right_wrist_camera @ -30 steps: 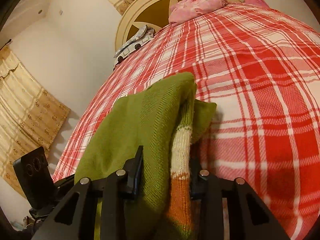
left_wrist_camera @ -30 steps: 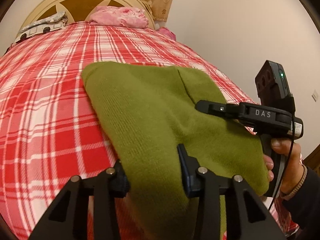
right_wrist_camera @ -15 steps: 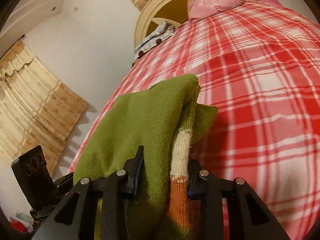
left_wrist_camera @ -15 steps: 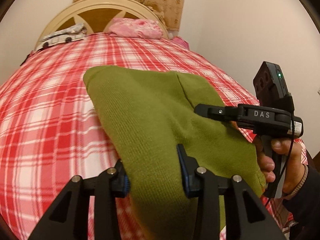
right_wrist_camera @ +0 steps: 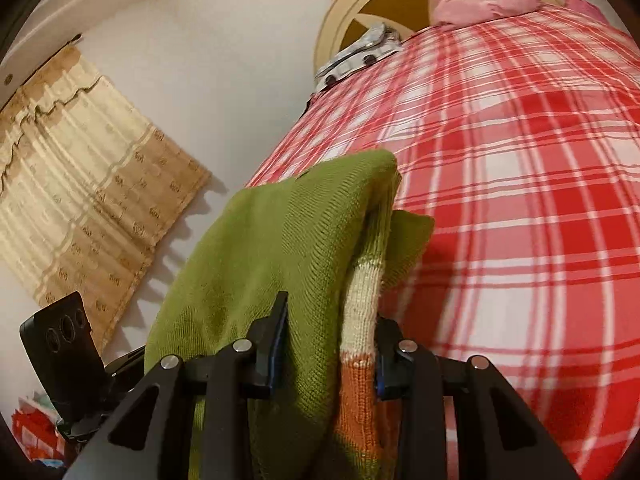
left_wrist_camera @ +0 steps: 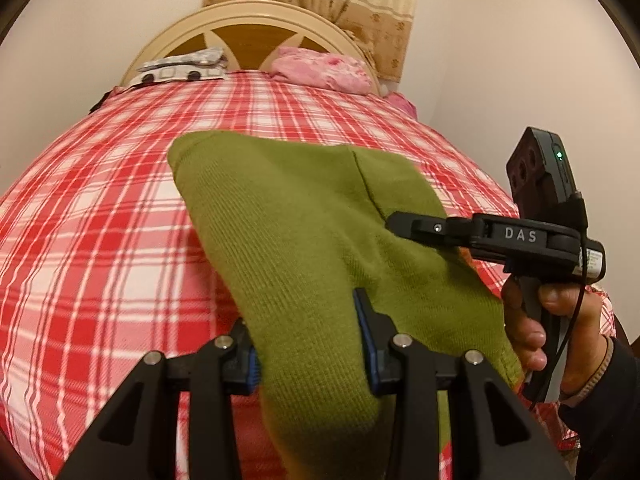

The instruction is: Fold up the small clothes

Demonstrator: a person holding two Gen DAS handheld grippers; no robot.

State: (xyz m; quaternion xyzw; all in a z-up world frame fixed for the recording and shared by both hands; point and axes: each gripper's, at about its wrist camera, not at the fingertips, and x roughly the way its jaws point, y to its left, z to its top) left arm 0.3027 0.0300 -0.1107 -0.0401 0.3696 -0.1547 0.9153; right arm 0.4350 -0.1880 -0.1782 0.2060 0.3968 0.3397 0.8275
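Now we've got the green knit sweater [left_wrist_camera: 304,240] clamped between both sets of fingers, left gripper [left_wrist_camera: 308,344] and right gripper [right_wrist_camera: 328,344] each pinching an edge, cloth stretched between and ahead of them above the red plaid bed [left_wrist_camera: 100,240], striped sleeve [right_wrist_camera: 362,304] against our right fingers.

Your left gripper [left_wrist_camera: 308,344] and right gripper [right_wrist_camera: 328,344] each pinch the sweater [left_wrist_camera: 304,232] above the bedspread [left_wrist_camera: 100,240]. Right gripper sits right of the left one. Headboard [left_wrist_camera: 248,16] far behind, two pillows [left_wrist_camera: 320,68] before it.
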